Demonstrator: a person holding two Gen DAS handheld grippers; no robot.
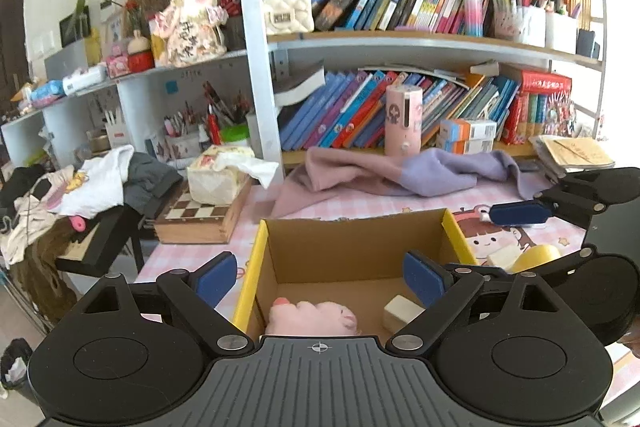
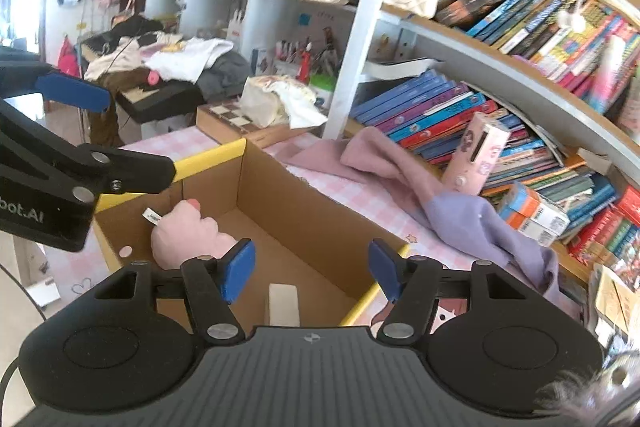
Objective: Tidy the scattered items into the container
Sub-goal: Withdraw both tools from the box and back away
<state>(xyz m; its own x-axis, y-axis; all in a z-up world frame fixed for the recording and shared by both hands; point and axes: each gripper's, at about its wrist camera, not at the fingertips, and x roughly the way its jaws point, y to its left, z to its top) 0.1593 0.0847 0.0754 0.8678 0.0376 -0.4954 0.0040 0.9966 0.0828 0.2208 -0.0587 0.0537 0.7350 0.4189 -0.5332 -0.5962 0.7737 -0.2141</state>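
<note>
**Hovering claws above a part-filled box**

Sitting on the pink checked tabletop (image 1: 168, 255), the cardboard box (image 1: 352, 247) with yellow-edged flaps lies open to both cameras. Inside it, toward the near left of its floor in the left wrist view, lies a pink plush toy (image 1: 312, 317); a small cream-white block (image 1: 402, 311) rests on the floor to the right of it, apart from the plush. The right wrist view shows the same plush (image 2: 188, 235) against the box's left wall, with a white tag beside it, and the cream block (image 2: 283, 303) nearer the camera.

The left claw (image 1: 320, 277) hangs over the box with its blue pads spread wide, and nothing lies between them. The right claw (image 2: 312, 269) also hangs over the box, its pads parted to a middling gap, again with nothing gripped; the block lies below the gap, untouched.

Outside the box, to its right in the left wrist view, a yellow rounded object (image 1: 538, 257) lies on the tabletop just behind the right claw's arm. Beyond the box a pink and lilac cloth (image 1: 400, 175) is bunched along the foot of the bookshelf (image 1: 400, 41), with a pink cylindrical container (image 1: 403, 121) standing behind it. Left of the shelf post, a tissue box (image 1: 218, 179) sits on a chessboard case (image 1: 196, 223).
</note>
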